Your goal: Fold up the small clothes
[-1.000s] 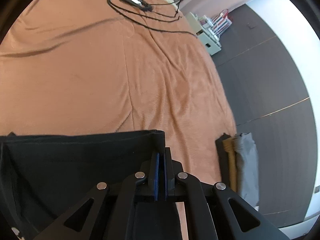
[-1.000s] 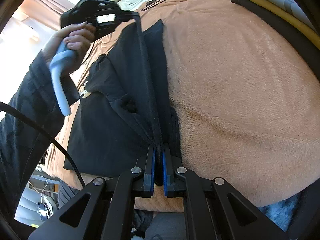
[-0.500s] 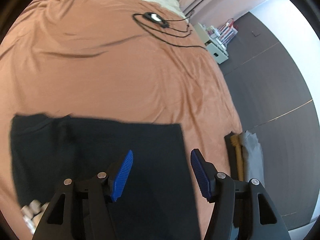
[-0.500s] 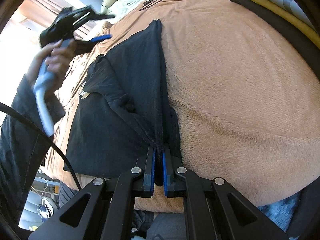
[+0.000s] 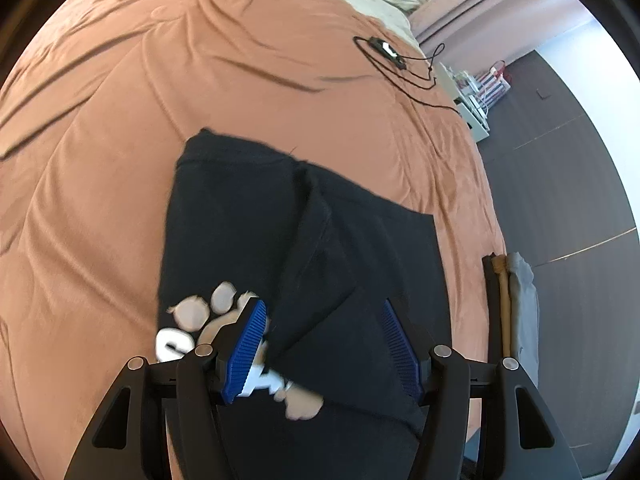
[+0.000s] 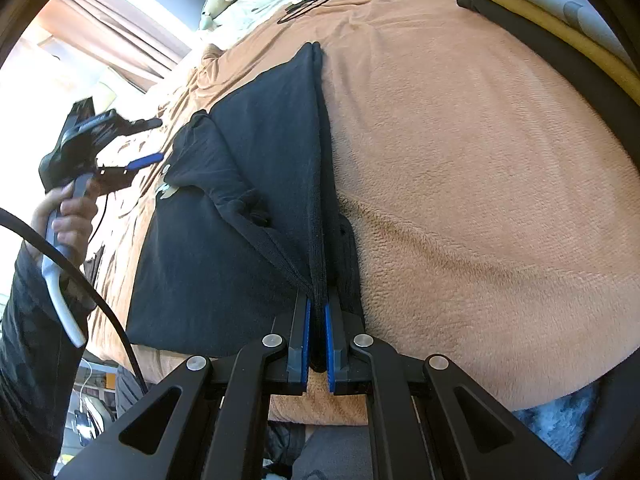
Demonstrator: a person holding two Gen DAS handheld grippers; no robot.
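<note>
Black shirt (image 5: 304, 240) lies spread on the orange-brown bed cover (image 5: 120, 160), partly folded, with one flap doubled over its middle and a pale paw print with white lettering (image 5: 200, 312) showing near my left claw (image 5: 324, 344). I see my left claw open over that printed end, its blue pads well apart and pressing on nothing; the cloth lies below the gap. In the right wrist view a person's hand (image 6: 68, 216) holds that claw's handle off to the side of the shirt. My right claw (image 6: 317, 344) is clamped on the shirt's near edge, a ridge of black fabric pinched between its blue pads. A stack of folded clothes (image 5: 508, 296), black, yellow and grey, sits at the bed's edge. A black cable with a small device (image 5: 388, 50) lies farther up the cover.
</note>
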